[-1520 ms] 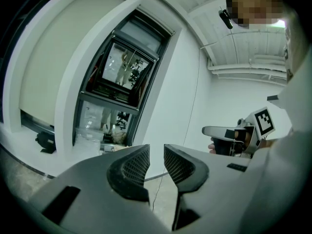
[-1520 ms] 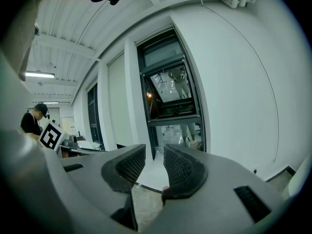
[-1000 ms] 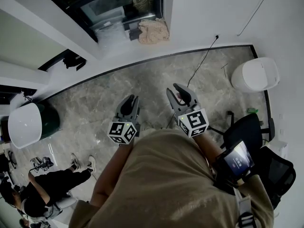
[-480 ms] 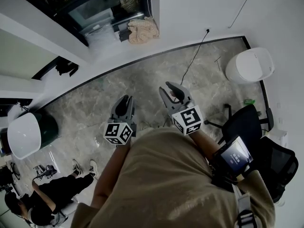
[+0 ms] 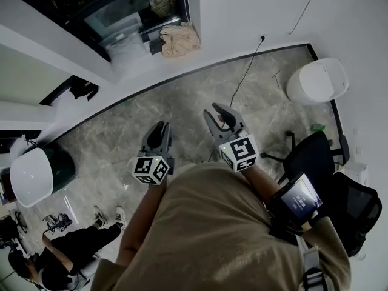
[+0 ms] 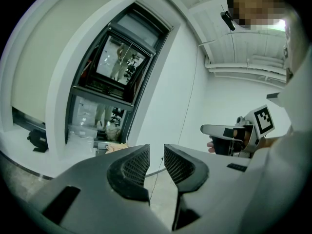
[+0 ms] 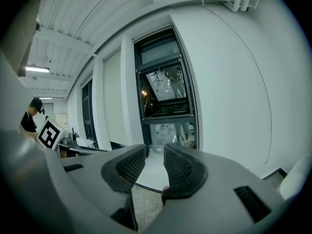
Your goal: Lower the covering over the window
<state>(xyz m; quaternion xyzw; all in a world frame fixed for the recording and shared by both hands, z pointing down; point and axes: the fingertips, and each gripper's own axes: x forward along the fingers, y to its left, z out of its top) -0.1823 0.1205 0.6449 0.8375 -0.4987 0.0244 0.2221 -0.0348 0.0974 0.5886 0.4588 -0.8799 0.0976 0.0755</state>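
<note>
Left tool (image 6: 157, 156): jaws a little apart, nothing between them, aimed at the far wall.
Right tool (image 7: 155, 155): jaws likewise apart and empty, just right of the left tool.
Window (image 5: 136, 14): dark-framed, set in the far wall ahead of both tools and well apart from them. Its glass is bare and its covering cannot be made out.
Pale blind (image 6: 39, 77): in the neighbouring opening to the left, drawn most of the way down.
Crumpled cloth (image 5: 179, 39): on the sill at the window's right end.
White bin (image 5: 317, 80): far right, on the marbled floor (image 5: 151, 108).
Black chair (image 5: 315, 167): near right.
</note>
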